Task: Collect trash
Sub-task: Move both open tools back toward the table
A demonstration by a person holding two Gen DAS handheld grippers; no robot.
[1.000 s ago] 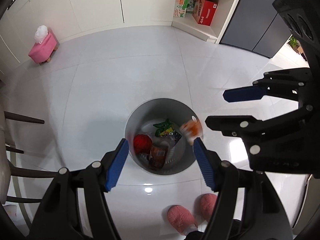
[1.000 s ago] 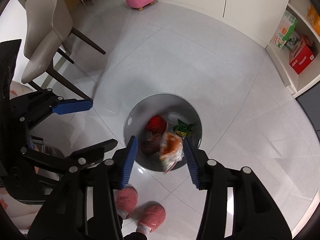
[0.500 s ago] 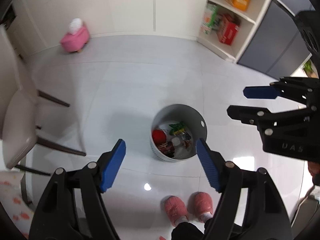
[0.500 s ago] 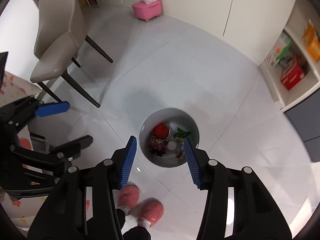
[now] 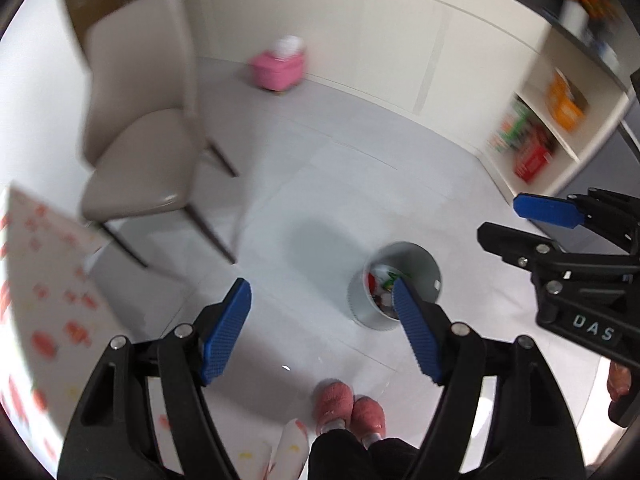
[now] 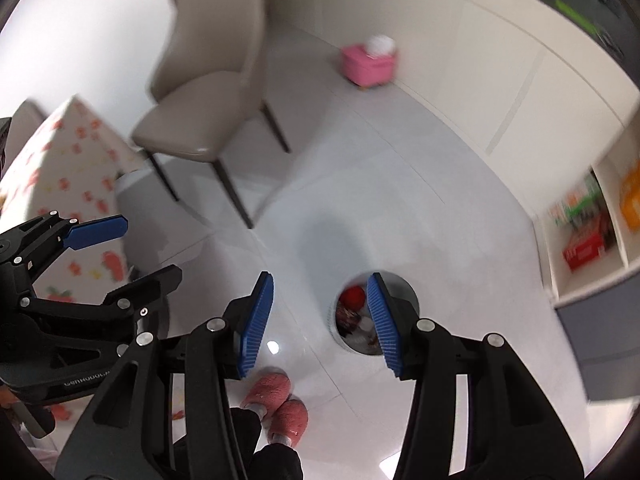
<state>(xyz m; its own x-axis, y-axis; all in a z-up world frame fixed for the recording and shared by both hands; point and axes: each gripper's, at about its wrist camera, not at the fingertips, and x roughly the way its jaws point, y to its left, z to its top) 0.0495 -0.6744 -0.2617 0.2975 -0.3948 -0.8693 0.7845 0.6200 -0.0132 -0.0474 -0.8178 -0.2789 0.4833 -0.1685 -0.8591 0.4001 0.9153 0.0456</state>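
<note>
A round grey trash bin stands on the white floor far below, holding several pieces of trash, among them a red one; the bin also shows in the right wrist view. My left gripper is open and empty, high above the floor to the left of the bin. My right gripper is open and empty, also high up, with its right finger in front of the bin. Each gripper shows in the other's view, the right one and the left one.
A beige chair stands to the left by a table with a red-patterned cloth. A pink stool sits by the white cabinets. Shelves with boxes are at the right. The person's pink slippers are below.
Both grippers have risen and swung left away from the bin, which now looks smaller. The orange packet seen falling a second ago is in the bin. Chair and table have come into view.
</note>
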